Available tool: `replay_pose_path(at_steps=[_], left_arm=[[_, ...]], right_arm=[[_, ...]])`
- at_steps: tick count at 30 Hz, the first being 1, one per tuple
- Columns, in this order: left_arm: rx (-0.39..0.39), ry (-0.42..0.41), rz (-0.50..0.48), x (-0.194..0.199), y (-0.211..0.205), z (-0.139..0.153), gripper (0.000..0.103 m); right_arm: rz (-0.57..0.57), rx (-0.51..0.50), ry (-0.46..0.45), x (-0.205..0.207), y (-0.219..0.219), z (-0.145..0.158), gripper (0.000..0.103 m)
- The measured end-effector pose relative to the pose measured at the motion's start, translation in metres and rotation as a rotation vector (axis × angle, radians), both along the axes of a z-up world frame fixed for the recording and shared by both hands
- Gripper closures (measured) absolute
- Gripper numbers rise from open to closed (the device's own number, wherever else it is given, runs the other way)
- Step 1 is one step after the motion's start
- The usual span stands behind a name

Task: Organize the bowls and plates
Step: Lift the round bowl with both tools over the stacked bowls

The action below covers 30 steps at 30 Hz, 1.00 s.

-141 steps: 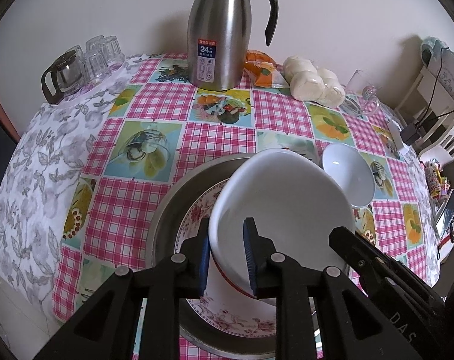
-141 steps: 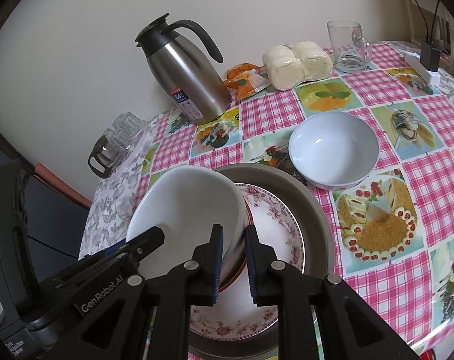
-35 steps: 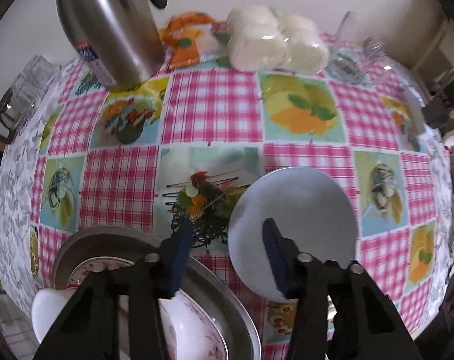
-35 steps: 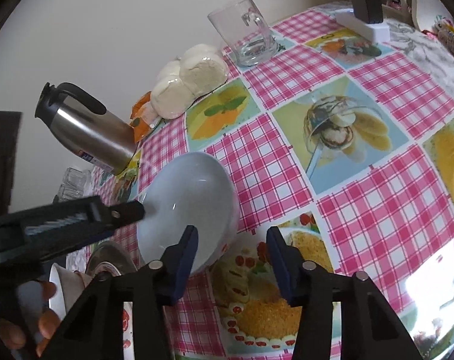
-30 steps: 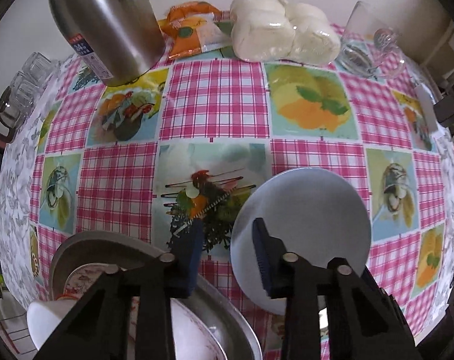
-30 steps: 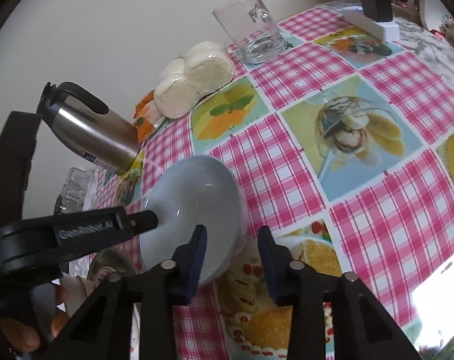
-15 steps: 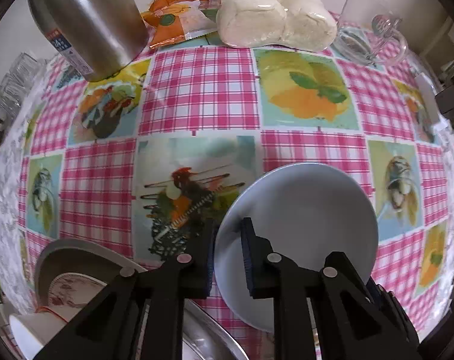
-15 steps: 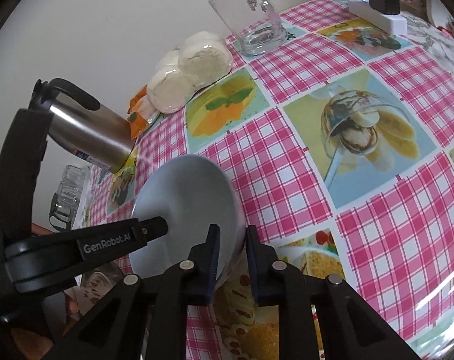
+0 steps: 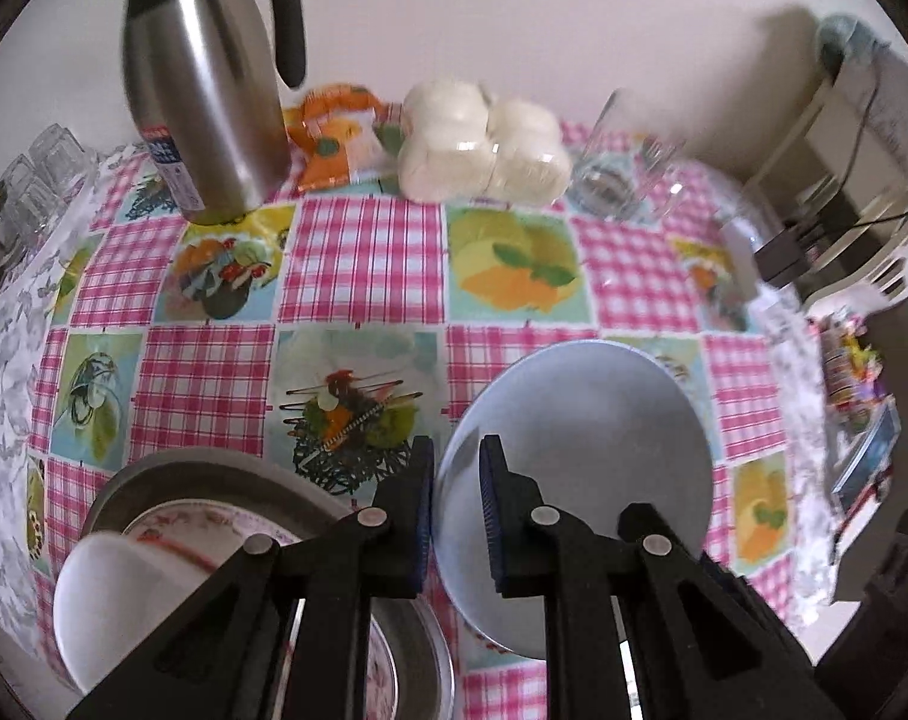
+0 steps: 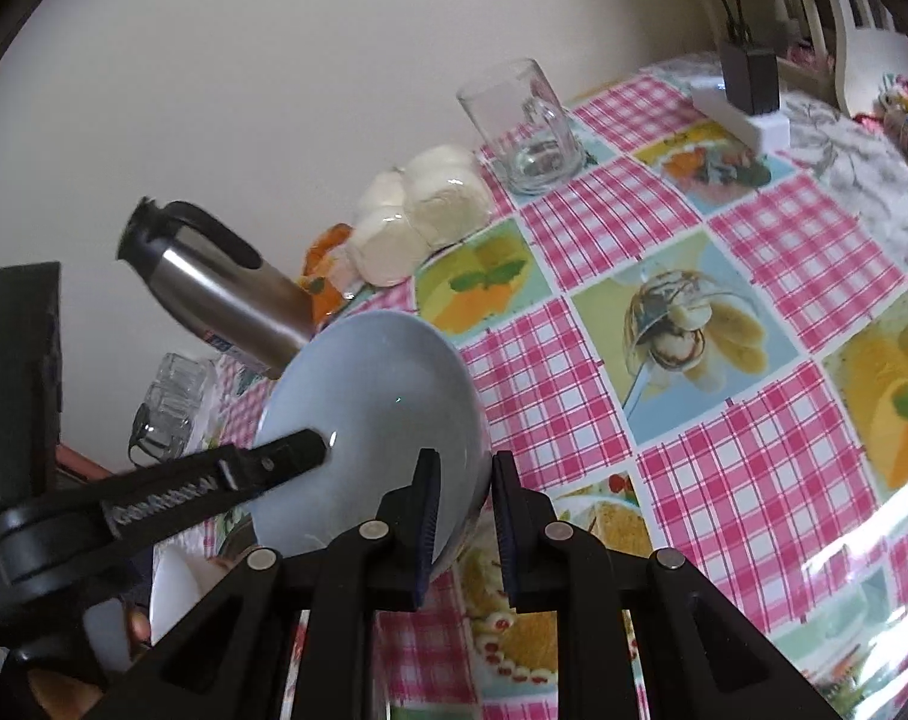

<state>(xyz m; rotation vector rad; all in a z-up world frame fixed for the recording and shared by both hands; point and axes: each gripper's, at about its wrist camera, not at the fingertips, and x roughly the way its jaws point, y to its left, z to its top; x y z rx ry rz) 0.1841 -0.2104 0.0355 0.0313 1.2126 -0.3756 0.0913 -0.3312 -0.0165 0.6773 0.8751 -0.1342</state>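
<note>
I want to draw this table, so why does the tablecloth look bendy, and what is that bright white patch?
Left wrist view: the fisheye lens bulges the pink checked tablecloth like a ball, and the steel jug with a black handle looks smeared. Right wrist view: the same jug seems tipped over by the lens, and window glare whitens the shiny cloth at the lower right.

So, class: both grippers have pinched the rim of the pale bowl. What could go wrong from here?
1. Each gripper, left and right, holds only a thin rim edge of the pale bowl, so it may slip or tilt if they move unevenly.
2. The metal basin with a floral plate and a white bowl sits close by; setting it down carelessly could chip crockery.
</note>
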Motion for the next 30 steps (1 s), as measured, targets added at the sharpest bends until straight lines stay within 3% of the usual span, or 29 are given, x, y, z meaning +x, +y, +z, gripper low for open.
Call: replay_pose_path(at_steps=[14, 30], left_arm=[[-0.156, -0.101, 0.082, -0.037, 0.078, 0.042, 0.088], [-0.276, -0.186, 0.219, -0.068, 0.185, 0.063, 0.088]], right_arm=[[0.083, -0.085, -0.066, -0.021, 0.055, 0.050, 0.084], [0.222, -0.127, -0.138, -0.028, 0.144, 0.083, 0.084]])
